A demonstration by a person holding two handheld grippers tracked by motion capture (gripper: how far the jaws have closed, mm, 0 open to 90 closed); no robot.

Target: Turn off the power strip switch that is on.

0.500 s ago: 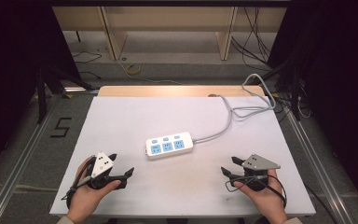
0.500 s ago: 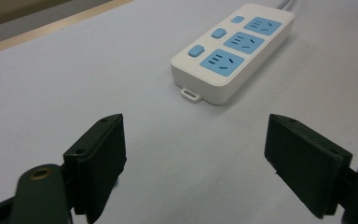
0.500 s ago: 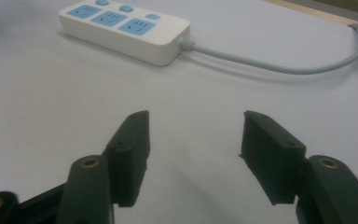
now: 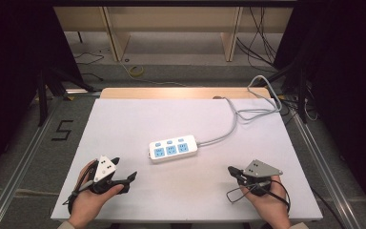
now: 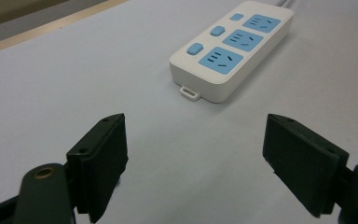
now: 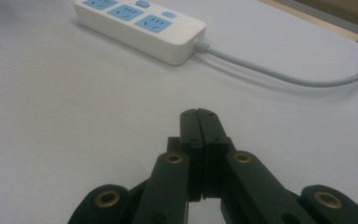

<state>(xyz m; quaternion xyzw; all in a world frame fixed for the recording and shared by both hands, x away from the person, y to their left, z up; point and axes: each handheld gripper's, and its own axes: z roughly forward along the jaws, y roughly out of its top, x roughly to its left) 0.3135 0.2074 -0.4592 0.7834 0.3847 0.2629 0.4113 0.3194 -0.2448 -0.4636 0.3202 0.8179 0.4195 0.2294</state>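
High view findings: a white power strip is seen lying flat near the middle of a pale table, well apart from every edge, with bare surface left open on all sides of it. Its grey cord is led away toward the far right corner and looped over that edge. The left gripper is held near the front edge, to the left of the strip, its jaws spread wide with nothing between them. The right gripper is held to the right of the strip, its jaws pressed together, empty. Grey floor and wooden shelving are noted beyond the table. Three blue sockets and three blue switches are counted on the strip.
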